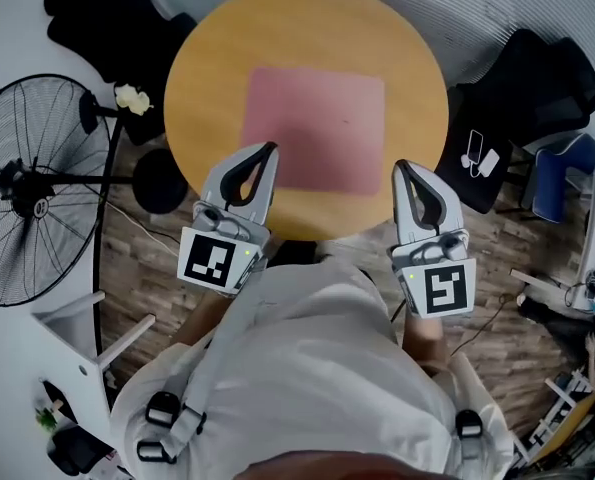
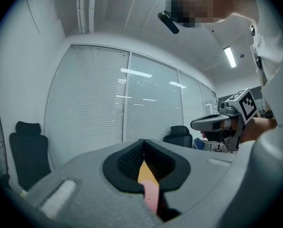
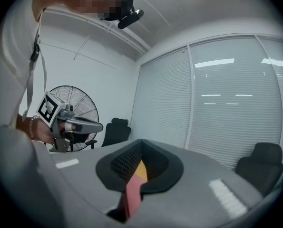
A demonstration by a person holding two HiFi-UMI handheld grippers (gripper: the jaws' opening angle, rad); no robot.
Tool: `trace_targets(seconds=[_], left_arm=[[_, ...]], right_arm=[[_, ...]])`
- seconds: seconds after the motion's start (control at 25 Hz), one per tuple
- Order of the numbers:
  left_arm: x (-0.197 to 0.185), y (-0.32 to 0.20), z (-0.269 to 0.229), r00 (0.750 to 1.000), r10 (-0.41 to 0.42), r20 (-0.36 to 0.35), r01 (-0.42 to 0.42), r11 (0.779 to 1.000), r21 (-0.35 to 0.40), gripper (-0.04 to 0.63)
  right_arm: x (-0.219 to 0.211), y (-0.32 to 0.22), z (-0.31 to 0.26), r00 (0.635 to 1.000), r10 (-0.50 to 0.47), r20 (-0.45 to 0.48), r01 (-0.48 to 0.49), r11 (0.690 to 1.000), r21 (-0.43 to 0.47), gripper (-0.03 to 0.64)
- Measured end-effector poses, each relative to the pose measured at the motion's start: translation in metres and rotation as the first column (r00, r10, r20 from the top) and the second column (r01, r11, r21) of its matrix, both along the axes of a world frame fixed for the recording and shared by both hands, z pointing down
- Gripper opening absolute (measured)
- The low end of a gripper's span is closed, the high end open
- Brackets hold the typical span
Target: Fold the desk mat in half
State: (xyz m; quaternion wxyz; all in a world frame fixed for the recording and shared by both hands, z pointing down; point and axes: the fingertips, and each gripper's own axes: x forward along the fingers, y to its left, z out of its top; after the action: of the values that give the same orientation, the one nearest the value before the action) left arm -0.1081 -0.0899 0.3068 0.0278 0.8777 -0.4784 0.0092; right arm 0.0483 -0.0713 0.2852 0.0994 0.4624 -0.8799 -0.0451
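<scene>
A pink desk mat [image 1: 317,118] lies flat and unfolded in the middle of a round wooden table [image 1: 207,88]. My left gripper [image 1: 270,150] hovers over the mat's near left corner, jaws shut with nothing in them. Just past the mat's near right corner, my right gripper [image 1: 401,166] is also shut and empty. Both point away from me and are raised above the table. In the left gripper view, a sliver of mat [image 2: 151,194] shows below the closed jaws. The right gripper view shows a similar strip of mat [image 3: 131,194].
A large standing fan [image 1: 37,188] is on the floor at the left, its round base [image 1: 160,180] by the table. Black chairs stand at the far left [image 1: 107,18] and at the right [image 1: 527,88]. A blue chair [image 1: 562,173] is further right.
</scene>
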Motion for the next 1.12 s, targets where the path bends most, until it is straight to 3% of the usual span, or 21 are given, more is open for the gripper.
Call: trace_targets(seconds=[0.44,0.68,0.8,1.12], left_arm=[[-0.017,-0.042,0.017,0.999,0.048,0.003,-0.048,0.998,-0.028,0.005],[-0.027,-0.057,0.052,0.999,0.041,-0.019,-0.043,0.995,-0.087,0.005],[-0.029,-0.062,0.074,0.997,0.025,-0.068,-0.034,0.99,-0.137,0.005],[-0.042,-0.064,0.167,0.999,0.011,0.038,0.0,0.958,-0.288,0.027]], right_arm=[[-0.02,-0.038,0.0,0.999,0.043,0.012,-0.044,0.999,0.015,0.005],[-0.022,-0.043,0.005,0.999,0.053,0.001,-0.053,0.998,0.017,0.005],[-0.023,-0.044,0.005,0.999,0.052,-0.002,-0.052,0.998,0.021,0.005],[-0.026,-0.048,0.001,0.999,0.052,0.007,-0.052,0.998,0.02,0.005]])
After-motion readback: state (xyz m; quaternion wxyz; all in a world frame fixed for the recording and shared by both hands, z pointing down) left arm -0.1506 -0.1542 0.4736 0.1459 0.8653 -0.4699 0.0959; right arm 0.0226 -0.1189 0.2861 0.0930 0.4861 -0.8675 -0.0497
